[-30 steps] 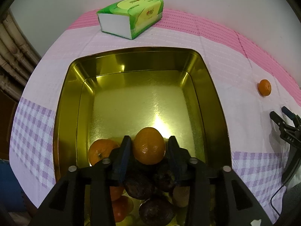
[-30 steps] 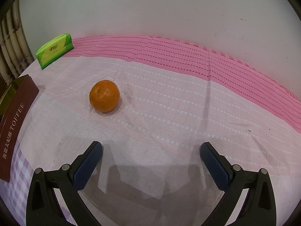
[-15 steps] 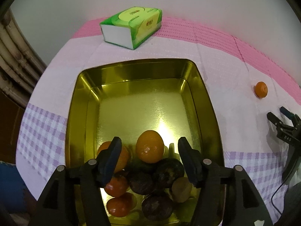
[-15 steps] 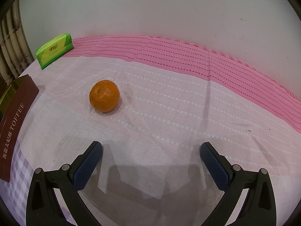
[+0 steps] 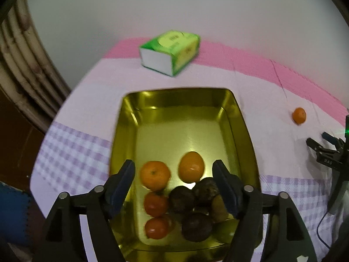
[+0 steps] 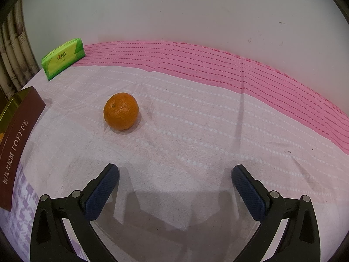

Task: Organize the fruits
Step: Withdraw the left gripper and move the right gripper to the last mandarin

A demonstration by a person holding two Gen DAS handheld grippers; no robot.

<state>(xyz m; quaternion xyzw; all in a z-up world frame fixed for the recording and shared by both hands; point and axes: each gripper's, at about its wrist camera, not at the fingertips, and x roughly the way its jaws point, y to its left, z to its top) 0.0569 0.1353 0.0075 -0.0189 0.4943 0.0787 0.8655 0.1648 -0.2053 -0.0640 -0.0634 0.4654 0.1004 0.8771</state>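
Left gripper (image 5: 173, 183): at the bottom of the left wrist view, I hold it above the tin with its jaws spread wide and nothing between them. That reads to me as a drop just finished.

Fruit pile (image 5: 181, 200): low centre of that view, between my left fingers. Two oranges sit at the front, two red fruits to their lower left, several dark round fruits to the right, and a greenish one at the lower right edge. They crowd one end, I judge because fruit is dropped where my reach is shortest.

Gold tin (image 5: 242, 118): mid frame, open-topped. Its upper half is bare, so there is room for more.

Right gripper (image 6: 174, 183): bottom of the right wrist view, low over the cloth, jaws wide apart and empty. I keep it open because I judge the next grasp is its job.

Loose orange (image 6: 121, 114): left of centre in the right view, alone on the tablecloth (image 6: 196, 131), well apart from the tin and beyond my right fingertips. It is the one fruit I see outside the tin.

Tin side (image 6: 17, 139): left edge of the right view, brown with the word TOFFEE.

Tissue pack (image 5: 170, 52): upper centre of the left view, green, near the wall and clear of my path.
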